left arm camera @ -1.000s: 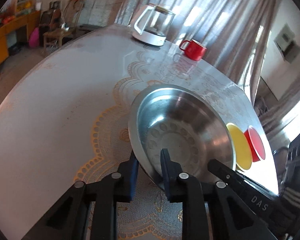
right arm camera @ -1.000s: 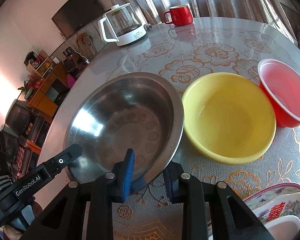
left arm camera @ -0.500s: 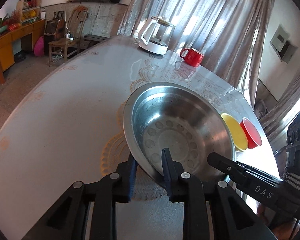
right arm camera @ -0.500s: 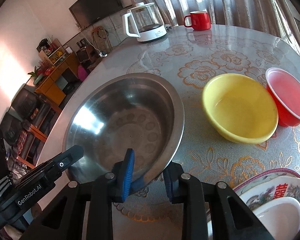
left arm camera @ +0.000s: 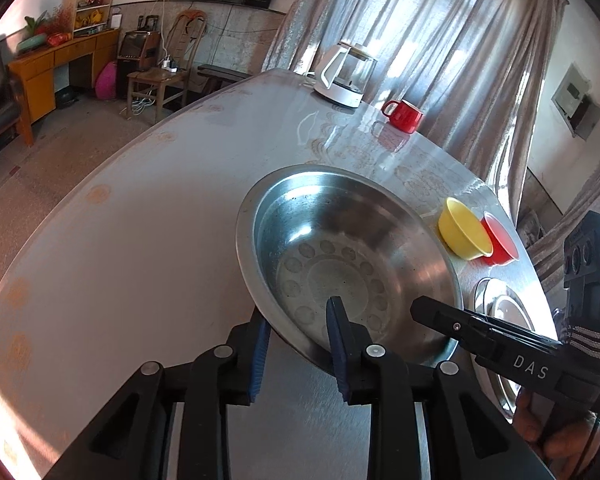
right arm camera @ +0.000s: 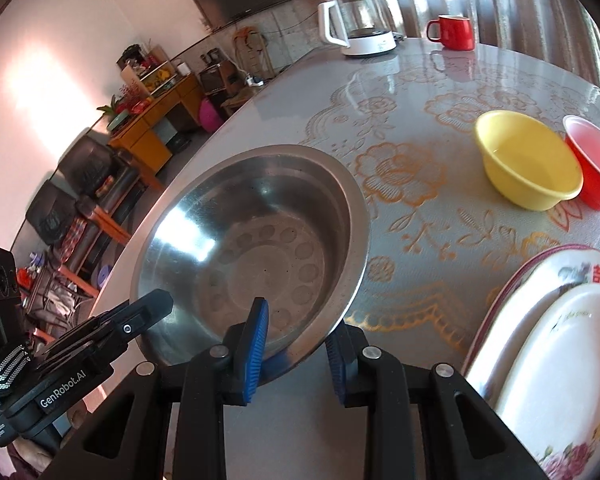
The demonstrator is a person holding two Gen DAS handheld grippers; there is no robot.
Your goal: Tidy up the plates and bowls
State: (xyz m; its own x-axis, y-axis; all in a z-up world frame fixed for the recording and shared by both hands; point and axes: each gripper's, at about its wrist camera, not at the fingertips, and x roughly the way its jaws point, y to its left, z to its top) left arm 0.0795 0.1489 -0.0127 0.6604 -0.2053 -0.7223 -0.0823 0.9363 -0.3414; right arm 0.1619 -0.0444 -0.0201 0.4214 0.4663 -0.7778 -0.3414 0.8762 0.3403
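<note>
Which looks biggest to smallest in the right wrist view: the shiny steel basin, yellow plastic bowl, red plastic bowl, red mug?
1. Shiny steel basin, though it is nearest the camera.
2. Yellow plastic bowl.
3. Red plastic bowl, partly cut off, so unsure.
4. Red mug, farthest away.

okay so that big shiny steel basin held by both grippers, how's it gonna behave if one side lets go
The wide stainless steel basin looks rigid, so it shouldn't flex. Its polished rim seems slippery, and the left gripper, whose jaws have just been opening, may already be losing hold. Held only by the right gripper at one edge, it would probably tip.
</note>
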